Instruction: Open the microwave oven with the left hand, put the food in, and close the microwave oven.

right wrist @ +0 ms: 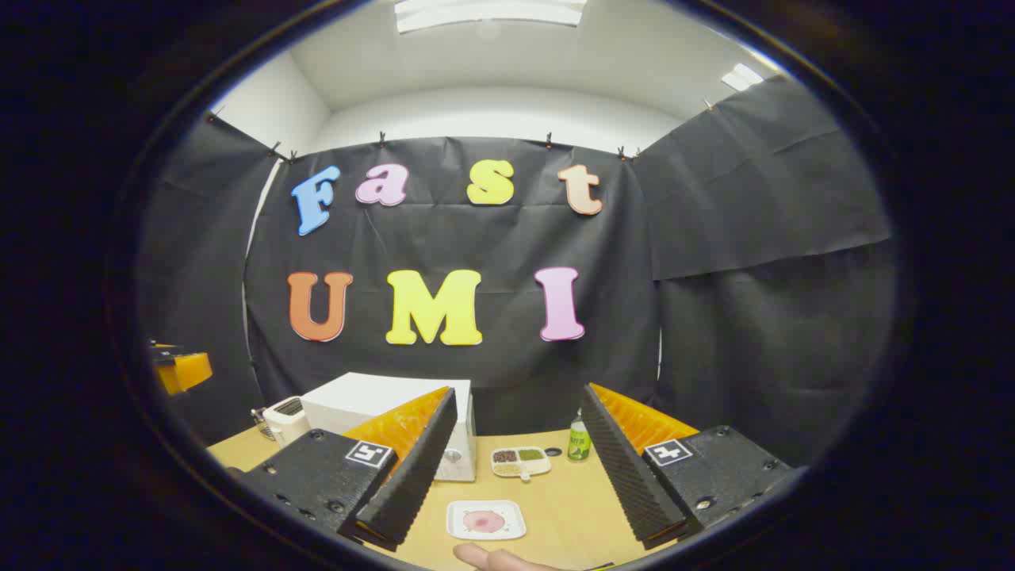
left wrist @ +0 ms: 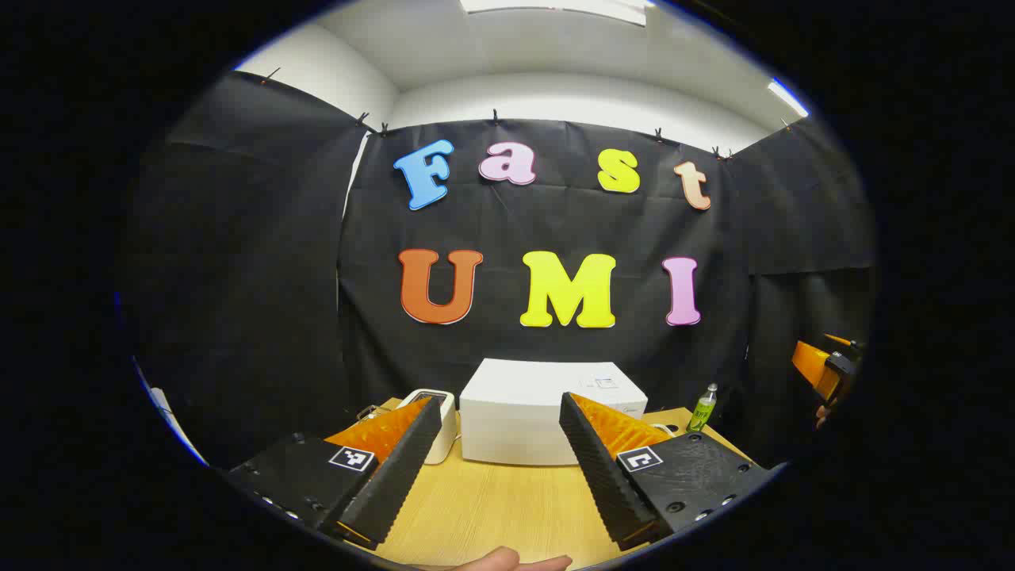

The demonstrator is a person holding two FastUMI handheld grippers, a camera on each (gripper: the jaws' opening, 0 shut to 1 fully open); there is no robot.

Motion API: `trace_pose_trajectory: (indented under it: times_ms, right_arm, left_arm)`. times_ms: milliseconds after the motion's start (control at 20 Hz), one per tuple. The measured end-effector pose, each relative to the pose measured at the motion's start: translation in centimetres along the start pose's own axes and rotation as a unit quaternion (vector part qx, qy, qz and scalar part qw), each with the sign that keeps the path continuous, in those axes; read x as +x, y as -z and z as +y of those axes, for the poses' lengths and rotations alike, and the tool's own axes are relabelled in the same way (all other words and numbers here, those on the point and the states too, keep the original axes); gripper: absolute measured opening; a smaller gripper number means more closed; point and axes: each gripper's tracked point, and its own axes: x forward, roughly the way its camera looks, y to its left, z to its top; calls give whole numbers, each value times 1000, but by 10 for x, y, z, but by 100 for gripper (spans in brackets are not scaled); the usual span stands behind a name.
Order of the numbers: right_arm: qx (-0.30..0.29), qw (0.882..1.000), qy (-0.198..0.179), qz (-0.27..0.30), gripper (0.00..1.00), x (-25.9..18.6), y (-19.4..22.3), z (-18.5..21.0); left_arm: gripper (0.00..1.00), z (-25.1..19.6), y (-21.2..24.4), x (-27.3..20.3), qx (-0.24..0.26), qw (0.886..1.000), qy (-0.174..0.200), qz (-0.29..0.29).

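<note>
On the surface (left wrist: 492,507), microwave oven (left wrist: 547,412) closed, plate of food (right wrist: 485,520) waiting; both grippers, left gripper (left wrist: 499,468) and right gripper (right wrist: 515,484), gape empty, so door-opening presumably comes next.

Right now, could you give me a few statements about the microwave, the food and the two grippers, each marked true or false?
1. The microwave door is open. False: it is closed.
2. The left gripper is open and holds nothing. True.
3. The plate of food sits inside the microwave. False: it lies on the table in front of it.
4. A green bottle stands on the table to the right of the microwave. True.
5. The right gripper is shut on the plate. False: it is open, holding nothing.
</note>
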Motion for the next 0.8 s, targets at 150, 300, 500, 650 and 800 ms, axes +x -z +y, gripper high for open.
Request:
trace_pose_trajectory:
  times_ms: [150, 300, 500, 650, 800]
  right_arm:
    - [4, 1000, 0, -3, 100, -4, -1, -4]
    - [3, 1000, 6, -9, 100, -6, -6, -13]
    - [2, 1000, 7, -15, 92, -10, -7, -24]
    - [3, 1000, 10, -16, 100, -12, -6, -32]
    - [6, 1000, 6, -13, 100, -11, -5, -36]
  left_arm:
    - [95, -7, -5, -5, -6, 1000, 11, -9]
    - [95, -15, -15, -10, -14, 999, 25, -27]
    - [84, -22, -25, -13, -4, 999, 31, -42]
    - [83, -33, -20, -11, -4, 999, 40, -34]
    - [95, -41, -15, -1, -9, 998, 45, -31]
